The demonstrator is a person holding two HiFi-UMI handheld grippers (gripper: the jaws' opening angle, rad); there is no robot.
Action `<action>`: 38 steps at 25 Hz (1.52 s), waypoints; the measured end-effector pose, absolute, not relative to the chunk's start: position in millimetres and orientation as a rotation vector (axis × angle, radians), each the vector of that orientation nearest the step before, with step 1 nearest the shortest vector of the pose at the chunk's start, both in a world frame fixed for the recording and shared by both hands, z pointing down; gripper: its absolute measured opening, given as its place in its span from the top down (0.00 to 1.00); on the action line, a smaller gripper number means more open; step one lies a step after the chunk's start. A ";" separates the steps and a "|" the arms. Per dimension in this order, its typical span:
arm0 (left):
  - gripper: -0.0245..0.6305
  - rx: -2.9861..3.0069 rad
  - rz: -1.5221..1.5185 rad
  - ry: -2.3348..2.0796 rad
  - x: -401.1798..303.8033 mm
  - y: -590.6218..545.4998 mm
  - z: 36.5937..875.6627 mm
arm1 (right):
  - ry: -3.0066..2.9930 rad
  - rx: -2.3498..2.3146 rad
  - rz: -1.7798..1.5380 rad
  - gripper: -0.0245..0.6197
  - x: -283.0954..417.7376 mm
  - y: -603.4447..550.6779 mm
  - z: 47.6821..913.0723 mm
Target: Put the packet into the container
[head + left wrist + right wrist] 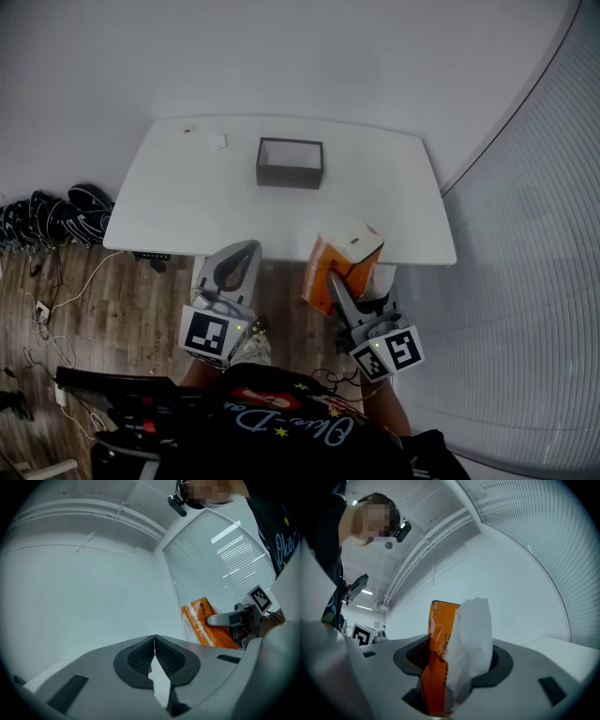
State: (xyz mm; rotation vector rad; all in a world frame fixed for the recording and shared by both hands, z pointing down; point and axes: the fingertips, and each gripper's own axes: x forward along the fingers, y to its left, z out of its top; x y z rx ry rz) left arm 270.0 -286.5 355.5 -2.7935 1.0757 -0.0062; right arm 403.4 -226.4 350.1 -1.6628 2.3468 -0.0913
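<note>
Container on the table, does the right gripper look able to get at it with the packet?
Probably yes. The right gripper holds the packet near the front edge of the table; the container stands open-topped farther back, with nothing between them.

A paper scrap (pixel 217 142) lies near the worktop's (pixel 187 216) far left corner; beyond its left edge, dark bundles (pixel 56 217) and cables (pixel 58 292) lie on the wooden floor (pixel 141 314).

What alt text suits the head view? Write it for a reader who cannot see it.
The right gripper holds an orange and white packet by the near edge of a white table. A dark open container stands toward the table's far side. The left gripper is shut, with nothing in it.
</note>
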 end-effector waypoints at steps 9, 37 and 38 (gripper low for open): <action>0.95 -2.801 0.013 1.022 262.6 -353.5 338.3 | 2.305 -1.703 -0.067 0.57 395.4 -289.3 333.1; 0.95 -2.806 -0.039 1.069 318.5 -527.0 348.0 | 2.302 -1.713 -0.121 0.57 474.0 -463.5 341.3; 0.95 -2.793 -0.032 1.077 332.9 -506.4 353.1 | 2.299 -1.701 -0.112 0.57 488.5 -442.7 348.4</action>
